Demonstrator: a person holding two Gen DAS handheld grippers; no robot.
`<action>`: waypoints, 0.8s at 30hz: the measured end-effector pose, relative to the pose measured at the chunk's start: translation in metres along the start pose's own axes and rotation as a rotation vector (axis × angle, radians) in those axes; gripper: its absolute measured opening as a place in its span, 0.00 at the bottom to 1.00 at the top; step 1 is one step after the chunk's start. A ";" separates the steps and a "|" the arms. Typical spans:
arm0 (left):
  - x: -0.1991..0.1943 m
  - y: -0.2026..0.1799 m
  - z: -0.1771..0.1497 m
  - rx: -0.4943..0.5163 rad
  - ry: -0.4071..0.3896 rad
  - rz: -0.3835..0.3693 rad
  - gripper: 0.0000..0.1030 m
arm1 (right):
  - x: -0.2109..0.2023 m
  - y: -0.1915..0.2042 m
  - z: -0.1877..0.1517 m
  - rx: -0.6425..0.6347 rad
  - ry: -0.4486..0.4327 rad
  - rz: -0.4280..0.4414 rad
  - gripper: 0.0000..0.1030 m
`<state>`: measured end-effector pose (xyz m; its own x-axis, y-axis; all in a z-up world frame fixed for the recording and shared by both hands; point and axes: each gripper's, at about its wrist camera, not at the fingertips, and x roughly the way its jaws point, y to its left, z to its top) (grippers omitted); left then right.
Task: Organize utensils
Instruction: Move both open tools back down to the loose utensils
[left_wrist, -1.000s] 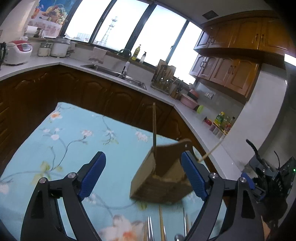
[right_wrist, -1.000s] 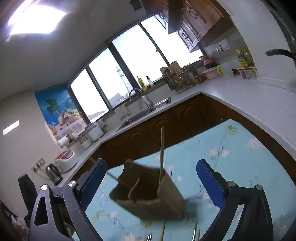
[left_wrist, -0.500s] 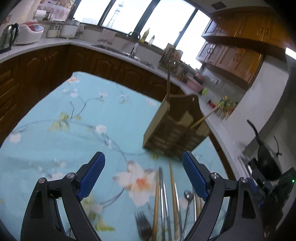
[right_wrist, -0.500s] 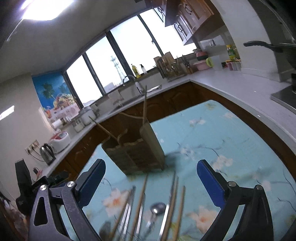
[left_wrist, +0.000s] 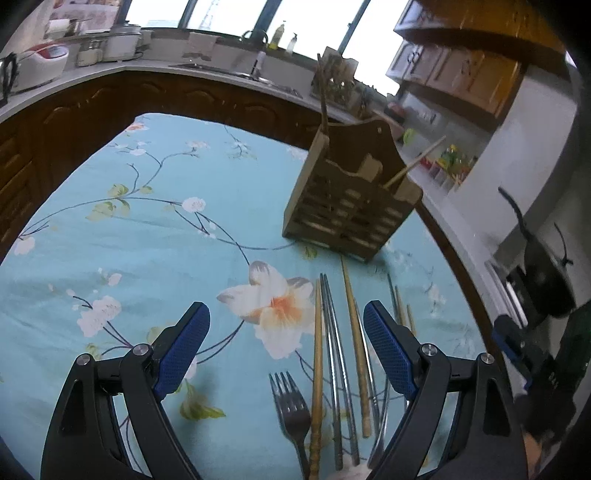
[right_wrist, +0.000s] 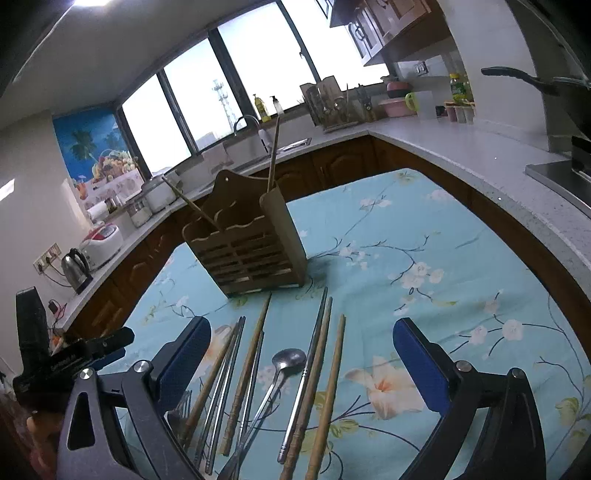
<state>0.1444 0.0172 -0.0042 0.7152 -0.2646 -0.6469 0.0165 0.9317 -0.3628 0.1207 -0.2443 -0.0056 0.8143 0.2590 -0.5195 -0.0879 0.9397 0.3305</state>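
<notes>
A slatted wooden utensil holder stands on the floral tablecloth with two wooden chopsticks sticking up out of it. In front of it lie several loose utensils in a row: wooden chopsticks, metal chopsticks, a fork and a spoon. My left gripper hovers open above the near ends of the utensils, nothing between its blue pads. My right gripper is open too, above the same row, holding nothing.
The table's blue floral cloth spreads left and right of the utensils. Dark wood cabinets and a pale counter wrap around the table, with a sink, kettle, rice cooker and a black pan.
Both grippers have dropped and tilted down toward the table. The holder now sits farther up in both views and the row of loose utensils has come into sight below it.
</notes>
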 end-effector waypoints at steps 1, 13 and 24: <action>0.002 -0.001 0.000 0.008 0.010 0.001 0.85 | 0.001 0.001 -0.001 -0.002 0.006 -0.003 0.97; 0.043 -0.028 -0.001 0.157 0.159 0.011 0.56 | 0.029 -0.010 -0.002 0.016 0.101 -0.061 0.68; 0.087 -0.039 -0.002 0.214 0.267 0.027 0.36 | 0.077 -0.020 -0.013 -0.006 0.262 -0.121 0.25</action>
<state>0.2046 -0.0428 -0.0470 0.5094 -0.2686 -0.8176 0.1670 0.9628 -0.2123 0.1776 -0.2401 -0.0620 0.6430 0.1932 -0.7411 -0.0033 0.9683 0.2496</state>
